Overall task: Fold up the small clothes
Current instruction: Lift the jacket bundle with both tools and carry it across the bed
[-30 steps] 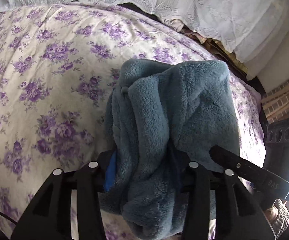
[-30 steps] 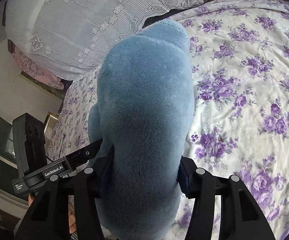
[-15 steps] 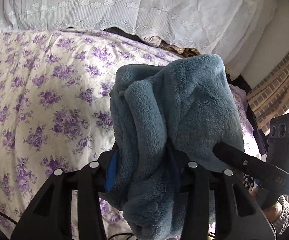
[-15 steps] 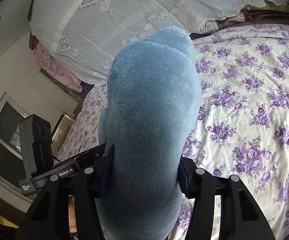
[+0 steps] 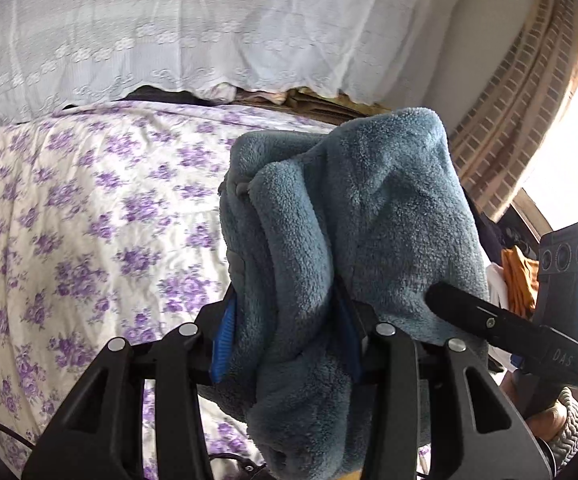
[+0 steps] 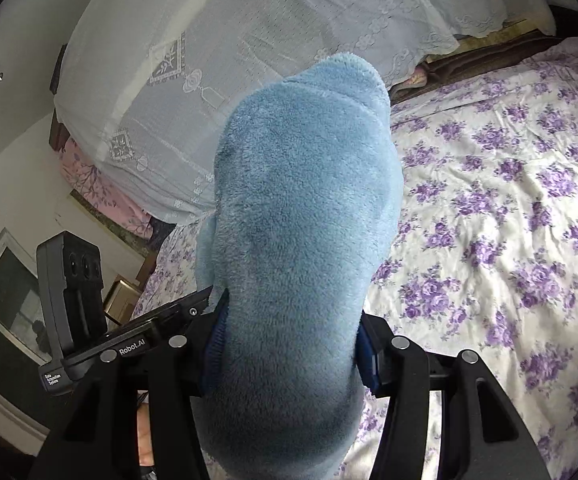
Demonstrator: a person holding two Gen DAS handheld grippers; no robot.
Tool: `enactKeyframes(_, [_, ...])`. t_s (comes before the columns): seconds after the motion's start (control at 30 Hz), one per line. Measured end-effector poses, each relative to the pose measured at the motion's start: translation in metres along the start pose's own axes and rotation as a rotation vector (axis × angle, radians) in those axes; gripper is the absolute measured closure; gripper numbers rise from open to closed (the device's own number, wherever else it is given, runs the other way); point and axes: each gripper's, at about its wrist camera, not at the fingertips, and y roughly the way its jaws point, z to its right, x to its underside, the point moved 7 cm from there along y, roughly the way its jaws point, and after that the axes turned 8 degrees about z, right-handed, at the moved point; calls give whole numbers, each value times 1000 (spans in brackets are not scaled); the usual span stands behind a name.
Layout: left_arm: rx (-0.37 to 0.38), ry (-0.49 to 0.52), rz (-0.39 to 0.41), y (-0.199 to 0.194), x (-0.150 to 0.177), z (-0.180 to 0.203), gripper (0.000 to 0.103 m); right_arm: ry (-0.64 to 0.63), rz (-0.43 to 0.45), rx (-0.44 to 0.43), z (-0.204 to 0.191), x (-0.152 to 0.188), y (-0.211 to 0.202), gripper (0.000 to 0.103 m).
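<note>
Fleece held up between both grippers, above the bed

Nearest, the left gripper point(image 5: 289, 344) and right gripper point(image 6: 289, 344) each have their jaws closed on the bunched blue fleece point(image 5: 353, 232), lifted clear of the floral bed point(image 5: 89, 216). Beyond the bed hangs a lace curtain point(image 5: 209, 32). No neat fold shows yet; laying flat and folding seem left.

A home bedroom: floral-sheeted bed point(image 5: 89, 216), lace curtain point(image 6: 217, 60).
</note>
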Motion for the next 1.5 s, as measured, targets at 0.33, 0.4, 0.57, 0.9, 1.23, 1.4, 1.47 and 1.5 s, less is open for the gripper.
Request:
enactKeyframes(0.33, [96, 97, 28, -13, -5, 69, 61, 25, 121, 44, 14, -12, -69, 48])
enactKeyframes(0.4, [102, 101, 47, -19, -8, 77, 61, 8, 140, 42, 9, -16, -79, 48])
enactKeyframes(0.57, [60, 78, 114, -48, -16, 74, 62, -63, 147, -26, -24, -25, -84, 48])
enactKeyframes(0.9, [-305, -127, 269, -154, 0, -22, 62, -216, -68, -331, -146, 2, -8, 48])
enactKeyframes(1.23, [-764, -438, 387, -275, 68, -123, 62, -348, -398, -645, -293, 96, 80, 48])
enactKeyframes(1.4, [-928, -573, 348, -310, 112, -168, 62, -395, -563, -718, -341, 159, 120, 48])
enactKeyframes(1.47, [-977, -626, 326, -319, 129, -187, 62, -409, -623, -735, -358, 187, 137, 48])
enactKeyframes(1.5, [-999, -649, 319, -324, 137, -195, 62, -412, -649, -742, -365, 201, 143, 48])
